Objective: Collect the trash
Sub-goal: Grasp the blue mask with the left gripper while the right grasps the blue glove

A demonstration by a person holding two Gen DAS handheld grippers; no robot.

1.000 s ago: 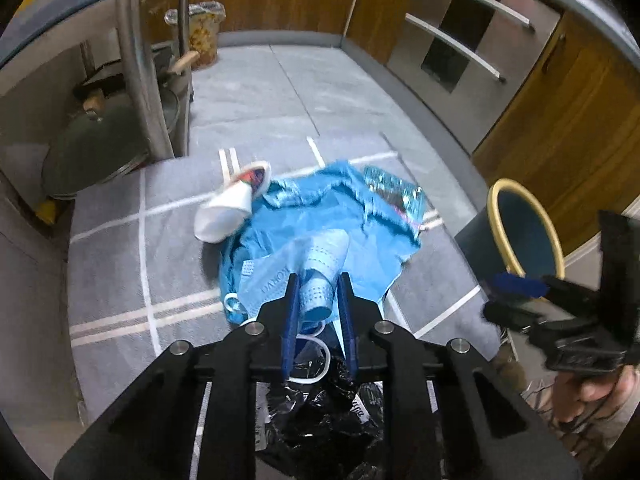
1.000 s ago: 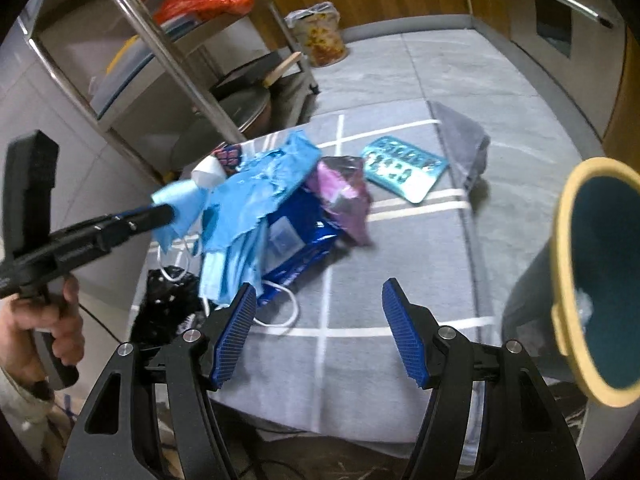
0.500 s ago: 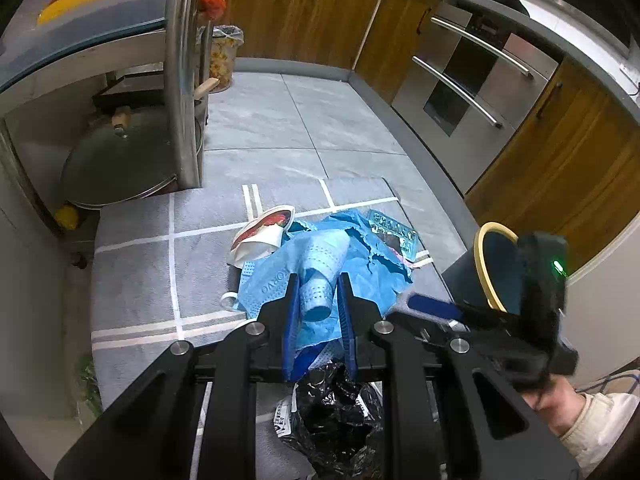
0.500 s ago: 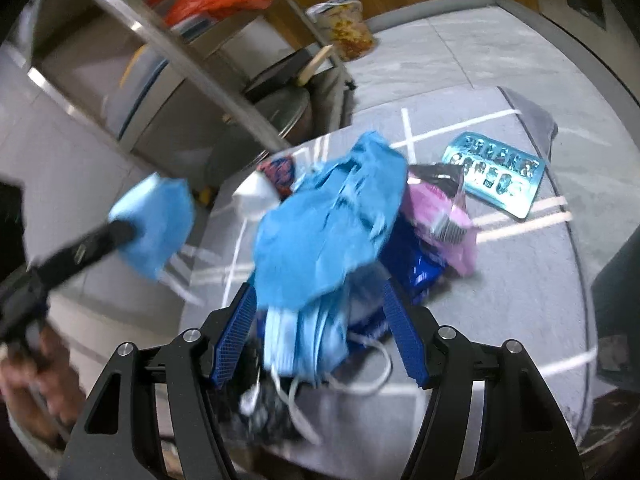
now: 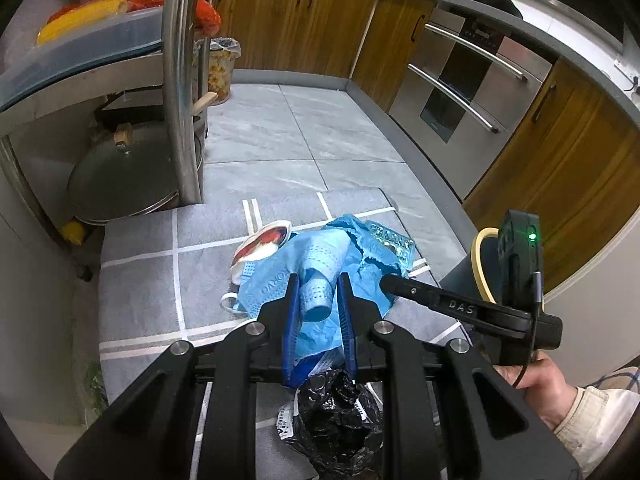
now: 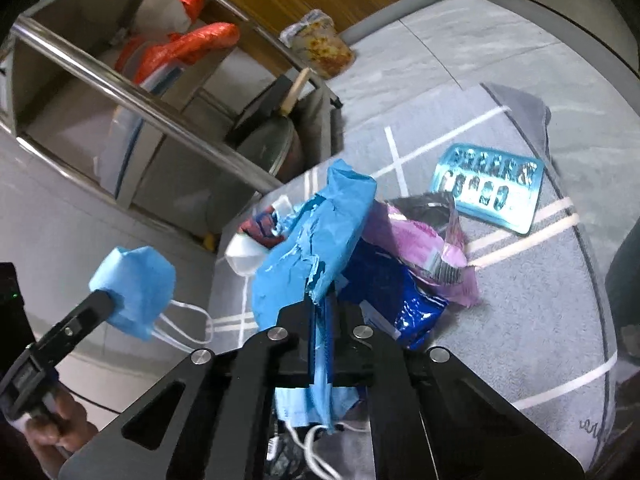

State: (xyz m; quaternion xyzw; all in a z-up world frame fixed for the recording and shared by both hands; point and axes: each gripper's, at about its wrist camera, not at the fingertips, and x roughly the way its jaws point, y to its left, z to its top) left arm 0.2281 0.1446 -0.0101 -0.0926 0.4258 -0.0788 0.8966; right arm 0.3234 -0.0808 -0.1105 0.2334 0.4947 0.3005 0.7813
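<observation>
Left gripper (image 5: 318,300): your jaws are closed down on a rolled blue face mask (image 5: 320,280); seen from the right wrist, it hangs clear of the mat at 9 o'clock, ear loops dangling.
Right gripper (image 6: 326,312): jaws pinched nearly together on a torn blue paper sheet (image 6: 316,240), which stands up past the tips toward 12 o'clock. The thin sheet leaves almost no gap.
Trash pile: on the grey mat (image 6: 540,300), dead ahead of your right tool. A dark blue foil bag (image 6: 400,300) and a pink wrapper (image 6: 420,240) lie just behind the sheet at 1 o'clock; a blister pack (image 6: 488,192) sits apart at 2 o'clock; a white cup (image 5: 262,244) is tipped on its side at 11 o'clock.
Black bag (image 5: 336,420): crumpled on the mat beneath your left fingers, at 6 o'clock.
Bin (image 5: 480,264): yellow-rimmed, off the mat's edge at 3 o'clock from the left wrist, partly behind your right tool.
Why held so: one item per tool, likely so both reach the bin in one trip.
Risk: the sheet is already ragged; it may rip.
</observation>
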